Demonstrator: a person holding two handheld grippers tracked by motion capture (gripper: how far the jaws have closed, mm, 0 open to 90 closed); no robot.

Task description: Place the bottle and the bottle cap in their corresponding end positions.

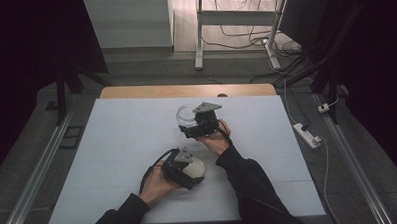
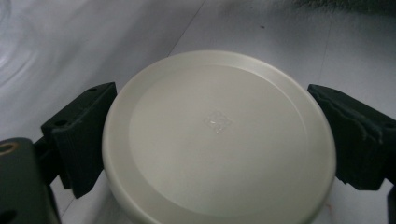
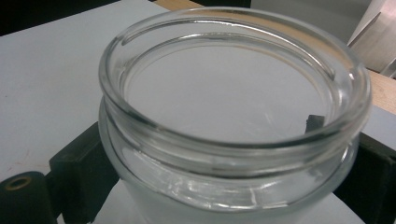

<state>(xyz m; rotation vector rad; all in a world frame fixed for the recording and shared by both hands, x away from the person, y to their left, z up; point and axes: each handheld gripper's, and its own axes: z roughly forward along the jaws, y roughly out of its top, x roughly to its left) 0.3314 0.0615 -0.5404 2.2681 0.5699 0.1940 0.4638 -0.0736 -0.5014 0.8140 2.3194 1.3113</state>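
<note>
**Lid at left, jar at right, each between a gripper's fingers**

On the near middle of the white surface [image 1: 117, 145], the left gripper [image 1: 184, 168] has its fingers [image 2: 81, 135] set wide around a round cream lid [image 2: 217, 135], one against each edge; the lid lies flat on the surface. Just beyond and to the right, the right gripper [image 1: 194, 124] has its fingers [image 3: 77, 175] closed on the sides of an open, empty glass jar [image 3: 233, 116], which stands upright near the middle of the surface.
</note>
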